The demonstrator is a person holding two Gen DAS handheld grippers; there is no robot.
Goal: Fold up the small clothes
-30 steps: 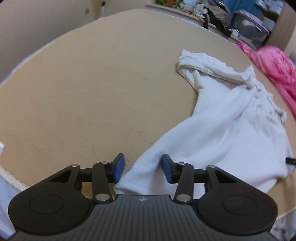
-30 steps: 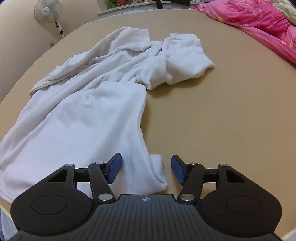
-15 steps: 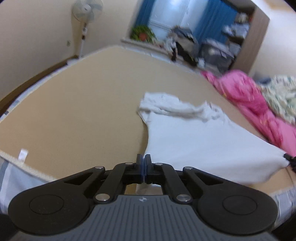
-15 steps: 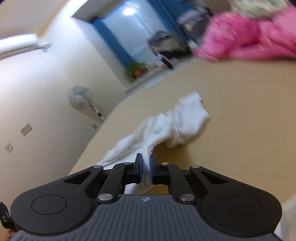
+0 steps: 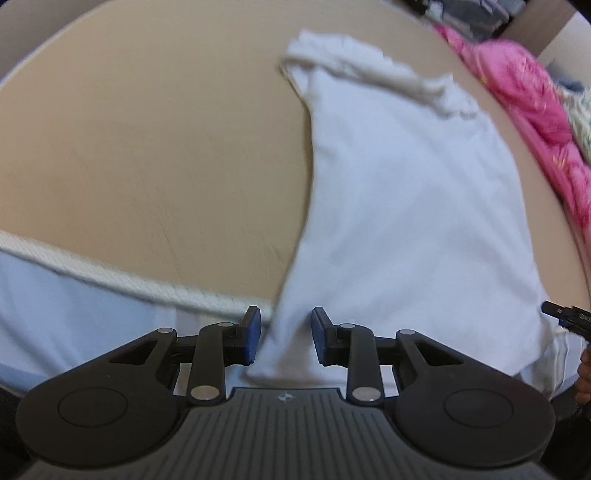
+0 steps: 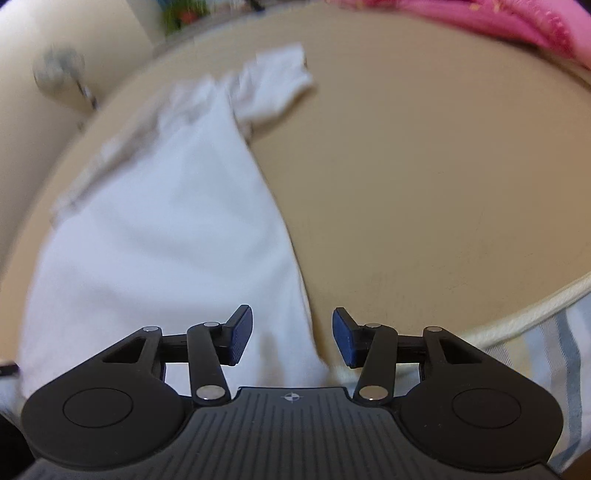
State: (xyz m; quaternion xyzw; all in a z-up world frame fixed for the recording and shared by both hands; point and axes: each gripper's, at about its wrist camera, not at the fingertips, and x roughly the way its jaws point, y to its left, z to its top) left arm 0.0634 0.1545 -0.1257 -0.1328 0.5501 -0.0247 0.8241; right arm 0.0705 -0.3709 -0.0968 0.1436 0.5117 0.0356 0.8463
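A white T-shirt (image 5: 406,192) lies stretched out flat on the tan bed surface (image 5: 147,147), its hem toward me and hanging over the near edge. My left gripper (image 5: 286,339) is open, its blue pads on either side of the shirt's left hem corner. My right gripper (image 6: 292,338) is open around the right hem corner of the same shirt (image 6: 166,229). One short sleeve (image 6: 277,88) spreads out at the far end. The other gripper's tip (image 5: 565,319) shows at the right edge of the left wrist view.
A pink blanket (image 5: 535,103) lies along the far right of the bed and also shows in the right wrist view (image 6: 480,22). The bed's white piped edge (image 5: 110,277) and striped sheet (image 6: 546,354) run below it. A standing fan (image 6: 62,70) is at the back left.
Both grippers closed on the hem corners, lifted and pulled the shirt toward the near edge, straightening it. Now both have opened and let the hem go.
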